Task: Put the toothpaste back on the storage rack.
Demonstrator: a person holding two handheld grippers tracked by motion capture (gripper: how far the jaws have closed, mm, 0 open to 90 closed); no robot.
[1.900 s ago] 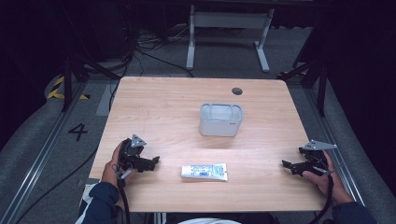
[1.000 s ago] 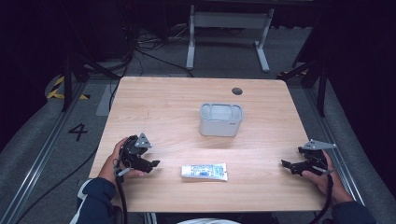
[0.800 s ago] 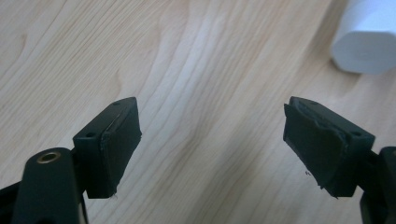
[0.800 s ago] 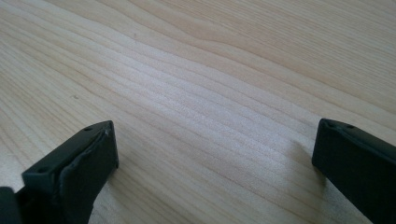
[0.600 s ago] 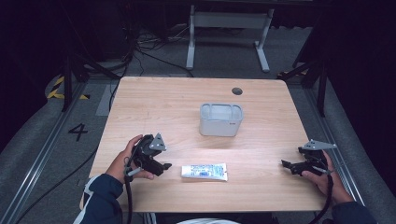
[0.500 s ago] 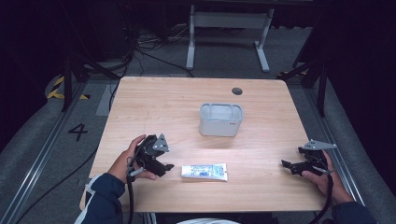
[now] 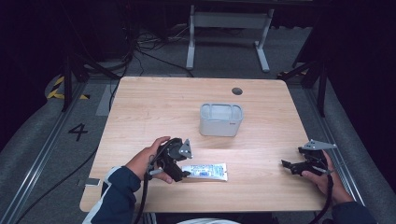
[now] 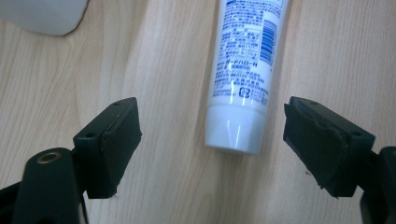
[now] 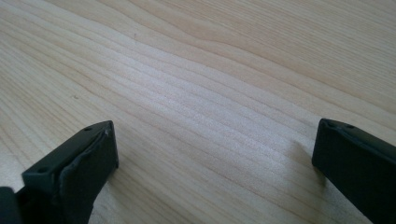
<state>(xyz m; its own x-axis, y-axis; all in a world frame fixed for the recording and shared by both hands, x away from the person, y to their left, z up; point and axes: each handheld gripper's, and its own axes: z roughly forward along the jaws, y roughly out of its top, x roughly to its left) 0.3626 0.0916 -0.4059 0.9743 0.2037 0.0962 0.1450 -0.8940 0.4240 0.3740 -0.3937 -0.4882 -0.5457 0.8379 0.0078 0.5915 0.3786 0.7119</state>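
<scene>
1. We see the left gripper [image 7: 180, 173] at the cap end of the tube [image 7: 205, 171], its jaws spread wide; in the left gripper view the tube [image 8: 243, 74] lies flat on the table [image 8: 159, 93] between them, touching neither pad.
2. The tube lies near the front edge, with a grey container [image 7: 221, 119] standing behind it.
3. The right gripper [image 7: 288, 164] sits well apart near the right edge, jaws open above bare wood.
</scene>
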